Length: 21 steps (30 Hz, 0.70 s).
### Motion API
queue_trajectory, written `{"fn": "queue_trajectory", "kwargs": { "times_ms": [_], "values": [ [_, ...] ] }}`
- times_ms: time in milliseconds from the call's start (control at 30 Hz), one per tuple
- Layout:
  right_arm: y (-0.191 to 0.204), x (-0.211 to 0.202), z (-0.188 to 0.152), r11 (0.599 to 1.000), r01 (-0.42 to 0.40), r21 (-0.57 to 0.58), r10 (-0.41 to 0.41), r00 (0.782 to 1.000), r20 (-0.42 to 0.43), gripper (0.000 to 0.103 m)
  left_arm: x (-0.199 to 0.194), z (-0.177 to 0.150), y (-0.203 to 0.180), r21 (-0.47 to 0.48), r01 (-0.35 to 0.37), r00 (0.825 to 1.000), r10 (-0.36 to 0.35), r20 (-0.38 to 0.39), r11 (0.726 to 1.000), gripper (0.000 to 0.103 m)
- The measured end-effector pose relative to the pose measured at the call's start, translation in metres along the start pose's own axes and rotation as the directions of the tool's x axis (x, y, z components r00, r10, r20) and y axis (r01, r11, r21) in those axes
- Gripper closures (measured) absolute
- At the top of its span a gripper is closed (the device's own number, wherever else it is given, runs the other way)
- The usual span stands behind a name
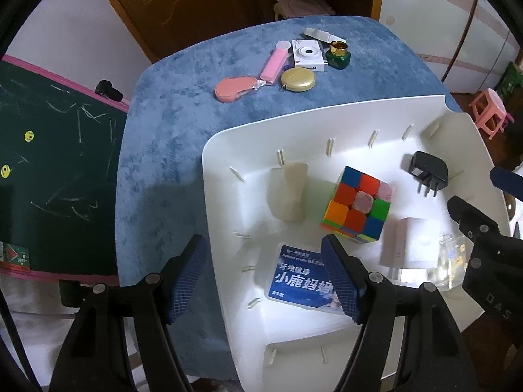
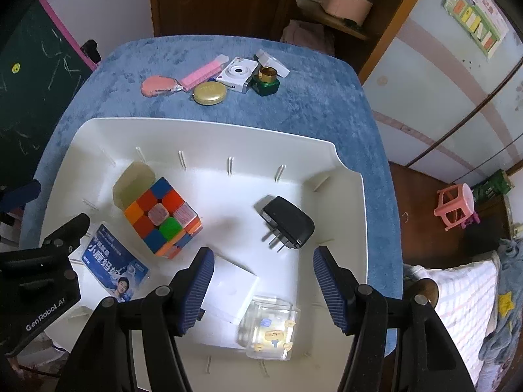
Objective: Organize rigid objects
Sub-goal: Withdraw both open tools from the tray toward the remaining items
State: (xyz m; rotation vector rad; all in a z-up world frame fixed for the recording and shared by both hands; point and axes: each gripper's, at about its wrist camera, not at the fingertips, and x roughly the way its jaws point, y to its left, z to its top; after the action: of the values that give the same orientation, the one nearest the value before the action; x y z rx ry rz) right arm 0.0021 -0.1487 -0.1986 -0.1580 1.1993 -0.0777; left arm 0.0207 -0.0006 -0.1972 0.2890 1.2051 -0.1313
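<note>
Both grippers hover nearest the cameras above the white tray (image 2: 340,163), and each is spread wide with nothing between its fingers: the left gripper (image 1: 264,277) hangs over the tray's near left rim, the right gripper (image 2: 261,290) over its near middle. Going left to right inside the tray, a blue floss packet (image 2: 111,261) lies flat at the near left, an open beige box (image 2: 132,179) sits behind a colour cube (image 2: 163,217) that touches it, a white box (image 2: 228,290) and a clear plastic case (image 2: 269,328) lie side by side at the near edge, and a black plug adapter (image 2: 287,222) rests on its back toward the right, prongs pointing near. So 6 things look already sorted. On the far side of the blue tablecloth (image 2: 327,104), well apart from the tray, a cluster waits: a pink tape dispenser (image 2: 157,85), a pink brush (image 2: 202,70), a gold round tin (image 2: 209,93), a white toy camera (image 2: 237,73), a green bottle with a gold cap (image 2: 266,81) and a white wrapper (image 2: 273,62). My judgement is that the sorting is about halfway, between placements. The next move probably calls for a long reach across the tray to the far cluster, picking an outer piece first since they sit crowded together.
</note>
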Motion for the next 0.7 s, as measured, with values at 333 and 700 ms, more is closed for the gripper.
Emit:
{"fn": "queue_trajectory", "kwargs": {
  "times_ms": [333,700],
  "values": [
    [-0.011,-0.013,0.009,0.999,-0.026,0.028,0.025,0.999,0.03,0.039,-0.009,0.009,0.001,0.012,-0.025,0.999,0.025,0.029,1.0,0.028],
    [-0.042,-0.032,0.05,0.999,-0.042,0.033,0.038,0.995,0.097,0.039,-0.027,0.052,0.019,0.082,0.002,0.996,-0.009,0.083,0.997,0.028]
  ]
}}
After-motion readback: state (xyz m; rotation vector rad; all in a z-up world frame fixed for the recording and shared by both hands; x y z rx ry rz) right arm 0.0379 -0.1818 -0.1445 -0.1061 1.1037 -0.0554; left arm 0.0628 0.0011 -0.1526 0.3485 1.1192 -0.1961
